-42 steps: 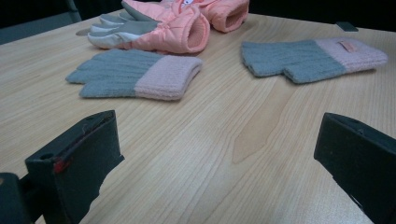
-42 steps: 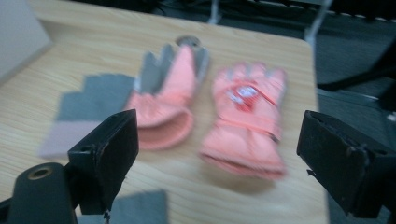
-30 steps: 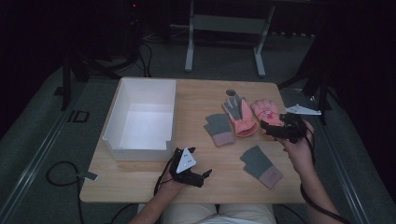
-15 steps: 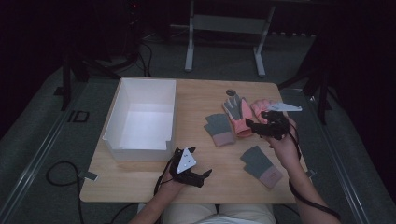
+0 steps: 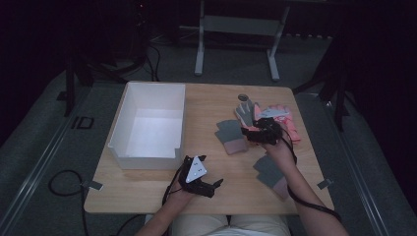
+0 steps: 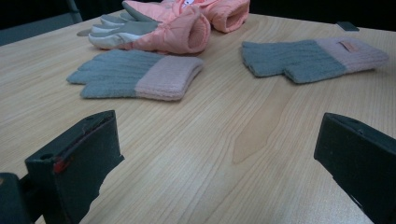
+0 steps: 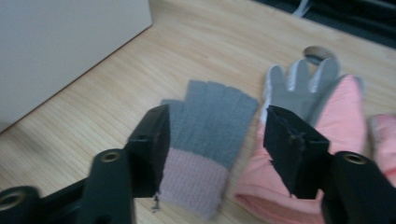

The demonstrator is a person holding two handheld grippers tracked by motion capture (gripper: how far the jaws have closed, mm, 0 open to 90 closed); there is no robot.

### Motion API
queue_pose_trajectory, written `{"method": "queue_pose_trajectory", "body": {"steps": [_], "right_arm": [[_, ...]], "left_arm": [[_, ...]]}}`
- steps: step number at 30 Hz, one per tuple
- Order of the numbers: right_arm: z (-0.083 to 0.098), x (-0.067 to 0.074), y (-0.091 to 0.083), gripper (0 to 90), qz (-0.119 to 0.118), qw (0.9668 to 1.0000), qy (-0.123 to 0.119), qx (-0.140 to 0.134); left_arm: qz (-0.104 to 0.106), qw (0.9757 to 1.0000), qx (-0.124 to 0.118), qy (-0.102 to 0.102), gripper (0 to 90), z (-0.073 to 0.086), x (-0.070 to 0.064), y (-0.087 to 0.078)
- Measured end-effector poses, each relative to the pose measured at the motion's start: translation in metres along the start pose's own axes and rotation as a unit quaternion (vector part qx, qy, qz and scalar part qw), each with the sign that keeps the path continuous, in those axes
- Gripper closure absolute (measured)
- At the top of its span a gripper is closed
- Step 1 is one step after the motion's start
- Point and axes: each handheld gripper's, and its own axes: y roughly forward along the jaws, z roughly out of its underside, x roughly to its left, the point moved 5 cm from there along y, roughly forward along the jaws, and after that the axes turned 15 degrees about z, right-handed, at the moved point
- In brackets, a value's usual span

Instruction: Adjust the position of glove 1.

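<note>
Counted on the worktop: four gloves in all, made up of two grey knitted gloves with pink cuffs, one near the middle and one towards the near right edge, plus two padded pink gloves, one with grey fingers and one just beside it. One white open box, one small round object beyond the gloves, too small to identify. Two hand-held grippers noted, left and right.
</note>
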Motion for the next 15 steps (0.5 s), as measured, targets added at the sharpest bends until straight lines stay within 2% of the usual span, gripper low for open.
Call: {"method": "queue_pose_trajectory", "body": {"steps": [2, 4, 8, 9, 10, 11, 15], "right_arm": [[0.000, 0.001, 0.003, 43.7, 0.001, 1.0000, -0.003, 0.003], [0.001, 0.005, 0.016, 46.5, -0.005, 0.9998, -0.007, 0.016], [0.004, 0.010, 0.027, 49.8, -0.028, 0.9992, -0.012, 0.025], [0.004, 0.010, 0.027, 49.9, -0.028, 0.9992, -0.012, 0.025], [0.008, 0.012, 0.038, 52.8, -0.026, 0.9985, -0.023, 0.041], [0.009, 0.013, 0.041, 52.8, -0.027, 0.9983, -0.025, 0.045], [0.014, 0.015, 0.057, 54.2, -0.027, 0.9971, -0.027, 0.066]], "left_arm": [[0.002, 1.0000, 0.000, 0.001, 0.0, 0.000, 0.000, 0.000], [0.001, 1.0000, 0.000, 0.004, 0.0, 0.000, -0.001, 0.000], [0.002, 1.0000, 0.001, 0.007, 0.1, 0.000, -0.001, 0.000], [0.002, 1.0000, 0.002, 0.009, 0.1, 0.000, -0.002, 0.000], [0.003, 1.0000, 0.002, 0.009, 0.0, 0.000, -0.002, 0.000], [0.003, 1.0000, 0.002, 0.008, 0.1, 0.000, -0.002, 0.000], [0.004, 1.0000, 0.001, 0.008, 0.0, 0.000, -0.002, 0.000]]}}
